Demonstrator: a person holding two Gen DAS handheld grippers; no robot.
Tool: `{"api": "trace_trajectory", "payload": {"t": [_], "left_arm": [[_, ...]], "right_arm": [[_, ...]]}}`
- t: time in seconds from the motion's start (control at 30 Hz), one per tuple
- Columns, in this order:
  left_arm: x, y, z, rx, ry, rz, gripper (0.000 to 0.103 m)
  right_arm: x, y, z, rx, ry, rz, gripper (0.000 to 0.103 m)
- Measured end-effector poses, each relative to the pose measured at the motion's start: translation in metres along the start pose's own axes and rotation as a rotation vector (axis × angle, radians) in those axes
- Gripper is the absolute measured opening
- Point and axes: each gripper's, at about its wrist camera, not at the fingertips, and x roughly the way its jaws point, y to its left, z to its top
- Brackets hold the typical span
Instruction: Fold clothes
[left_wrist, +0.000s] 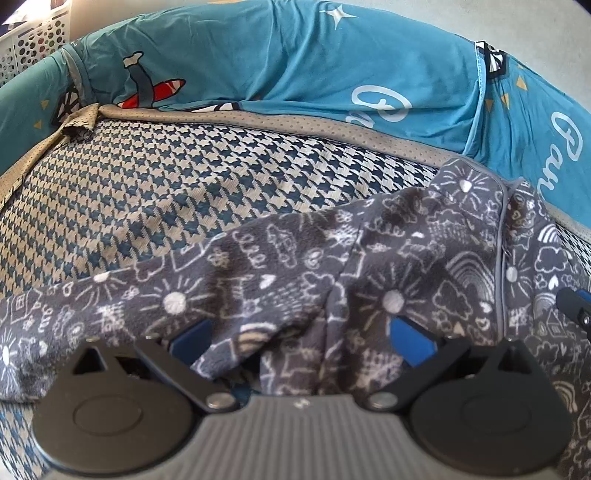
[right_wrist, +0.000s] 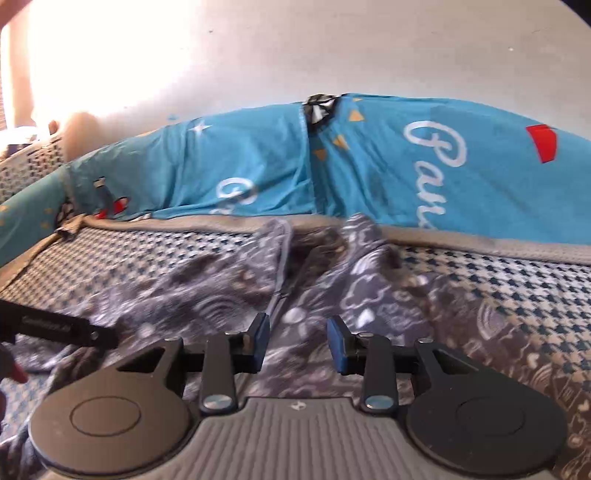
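Grey printed fleece garment (left_wrist: 295, 266) lies spread, rumpled, on the houndstooth bed cover (left_wrist: 147, 192). No neat fold visible; most work remains. Left tool (left_wrist: 299, 332) gapes wide, right tool (right_wrist: 297, 343) stands part-open, both empty above it.

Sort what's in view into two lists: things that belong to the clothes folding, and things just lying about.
Part of the job:
- grey fleece garment with white doodle print, spread on the houndstooth bed cover
- left gripper, wide open over the fleece
- right gripper, open, nothing between its pads

Just lying about:
- blue printed pillows
- white perforated basket
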Motion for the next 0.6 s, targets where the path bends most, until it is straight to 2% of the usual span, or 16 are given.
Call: {"api": "trace_trajectory", "payload": {"t": [0.2,0.43,0.6], "left_arm": [[0.007,-0.011,0.005,-0.003,0.007,0.002,0.103],[0.006,-0.015,0.008,-0.012,-0.007,0.002,0.103],[0.008,-0.020,0.008,-0.006,-0.001,-0.006,0.103]], "right_arm": [[0.017,-0.020,0.006,0.065,0.000,-0.041,0.034],[0.028,-0.040,0.017,0.137,-0.036,-0.051,0.034],[0.052,-0.056,0.015,0.190,0.021,-0.082,0.034]]}}
